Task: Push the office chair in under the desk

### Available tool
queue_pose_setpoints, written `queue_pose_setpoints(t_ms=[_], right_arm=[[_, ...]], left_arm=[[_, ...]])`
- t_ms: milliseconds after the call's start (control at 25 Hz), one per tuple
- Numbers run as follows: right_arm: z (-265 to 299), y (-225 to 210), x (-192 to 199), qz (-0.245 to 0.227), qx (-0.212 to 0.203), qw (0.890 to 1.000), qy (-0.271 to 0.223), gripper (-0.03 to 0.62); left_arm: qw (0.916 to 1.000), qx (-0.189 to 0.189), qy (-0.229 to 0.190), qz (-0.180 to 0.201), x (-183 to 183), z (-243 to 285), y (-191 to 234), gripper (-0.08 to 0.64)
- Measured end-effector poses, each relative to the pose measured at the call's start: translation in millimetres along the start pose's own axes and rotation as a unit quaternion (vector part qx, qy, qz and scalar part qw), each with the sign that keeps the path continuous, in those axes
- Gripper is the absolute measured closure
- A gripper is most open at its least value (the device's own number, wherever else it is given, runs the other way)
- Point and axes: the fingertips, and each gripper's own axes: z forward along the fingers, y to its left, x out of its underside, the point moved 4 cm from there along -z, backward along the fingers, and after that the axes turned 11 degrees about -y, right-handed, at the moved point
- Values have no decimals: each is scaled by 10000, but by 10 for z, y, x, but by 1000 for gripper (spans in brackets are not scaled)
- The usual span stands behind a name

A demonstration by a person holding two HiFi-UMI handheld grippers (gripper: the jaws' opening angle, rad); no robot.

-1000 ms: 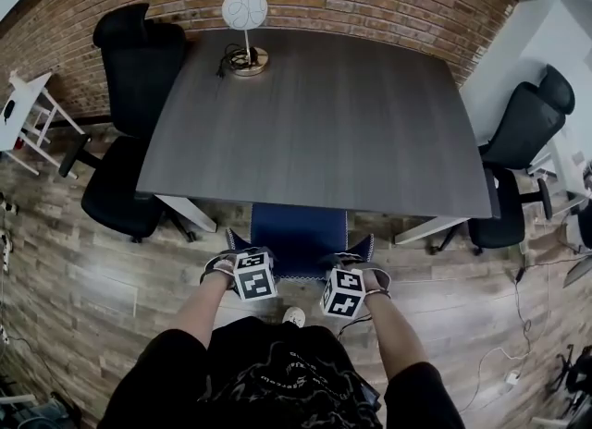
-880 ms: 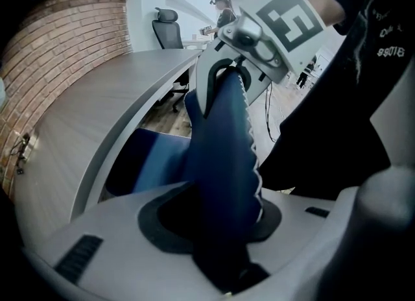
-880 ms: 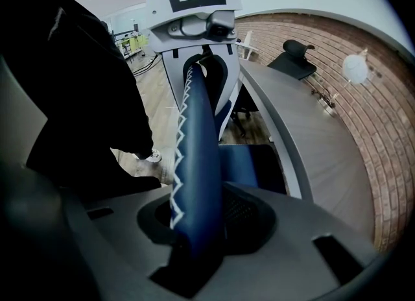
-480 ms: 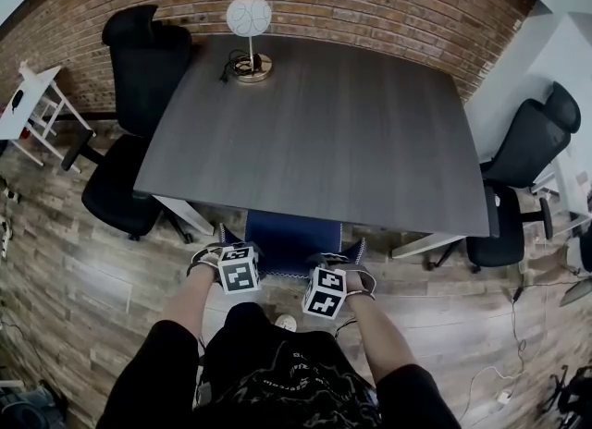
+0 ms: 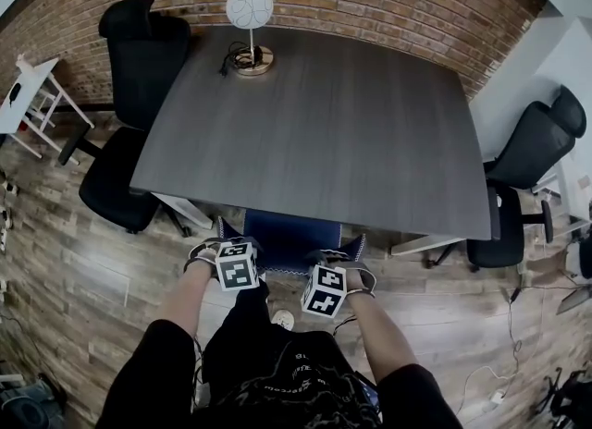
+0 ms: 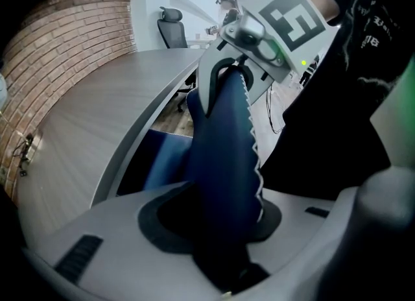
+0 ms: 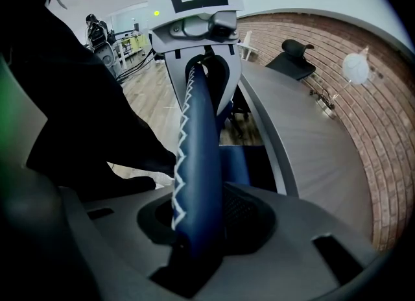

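The blue office chair point(image 5: 290, 239) stands at the near edge of the dark grey desk point(image 5: 324, 122), its seat mostly hidden under the top. My left gripper point(image 5: 226, 246) is shut on the left end of the backrest's top edge point(image 6: 224, 157), which runs between its jaws. On the right end of the same white-stitched edge point(image 7: 198, 157) my right gripper point(image 5: 346, 259) is shut. Each gripper view shows the other gripper clamped further along the backrest: the right gripper point(image 6: 243, 47) and the left gripper point(image 7: 201, 40).
A table lamp point(image 5: 248, 11) with its cable stands at the desk's far left corner. Black office chairs sit at the left point(image 5: 129, 94) and right point(image 5: 523, 168) of the desk. A white stool point(image 5: 28, 104) is far left, a brick wall behind, cables on the wood floor at right.
Both grippers have moved a little toward the desk with the backrest in them, and less of the blue chair shows in front of the desk edge.
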Motion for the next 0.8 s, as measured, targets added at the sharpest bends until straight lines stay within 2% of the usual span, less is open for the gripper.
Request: queue_pose_setpoints(t_ms=[800], right_arm=[[47, -161, 5, -17, 33, 10000, 12, 483]], left_arm=[[10000, 30, -53, -13, -33, -4, 163, 419]])
